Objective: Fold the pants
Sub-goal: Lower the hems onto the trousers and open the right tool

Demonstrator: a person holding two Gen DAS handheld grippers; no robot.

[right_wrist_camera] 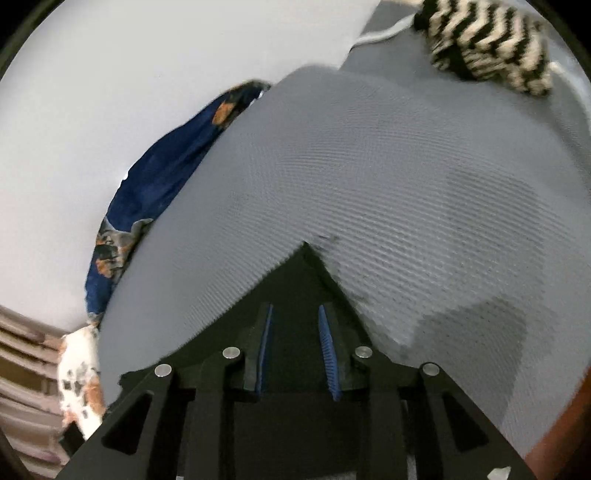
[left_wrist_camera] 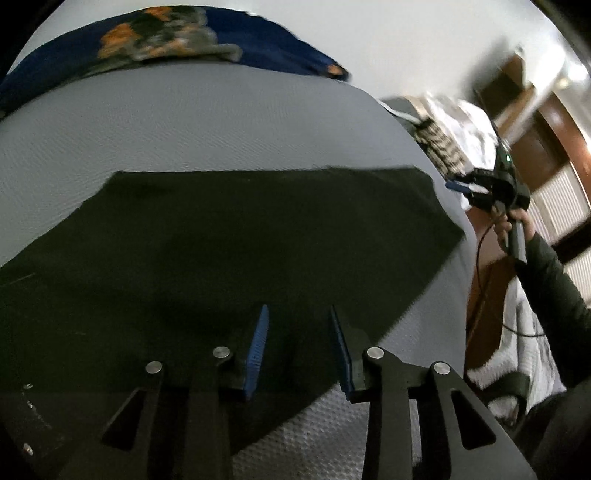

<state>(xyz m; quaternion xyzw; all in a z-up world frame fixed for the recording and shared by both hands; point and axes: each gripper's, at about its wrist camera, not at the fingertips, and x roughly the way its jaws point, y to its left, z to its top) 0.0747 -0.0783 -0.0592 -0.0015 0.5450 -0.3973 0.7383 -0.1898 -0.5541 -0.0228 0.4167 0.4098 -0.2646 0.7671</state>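
The black pants (left_wrist_camera: 258,240) lie flat and folded on a grey textured mattress (left_wrist_camera: 184,129). My left gripper (left_wrist_camera: 298,308) hovers over their near right part, its blue pads (left_wrist_camera: 258,347) apart with nothing pressed between them. In the right wrist view a pointed corner of the pants (right_wrist_camera: 306,266) lies just ahead of my right gripper (right_wrist_camera: 294,308). Its pads (right_wrist_camera: 327,347) stand a little apart over dark cloth without pinching it. The left wrist view also shows the right gripper (left_wrist_camera: 458,188) past the pants' far right corner, held by a hand (left_wrist_camera: 513,225) in a dark sleeve.
A blue cloth with an orange print (left_wrist_camera: 166,33) lies along the mattress's far edge against a pale wall. A black-and-white striped item (right_wrist_camera: 487,44) sits at the mattress corner. White patterned bedding (left_wrist_camera: 532,332) and wooden furniture (left_wrist_camera: 554,122) stand off to the right.
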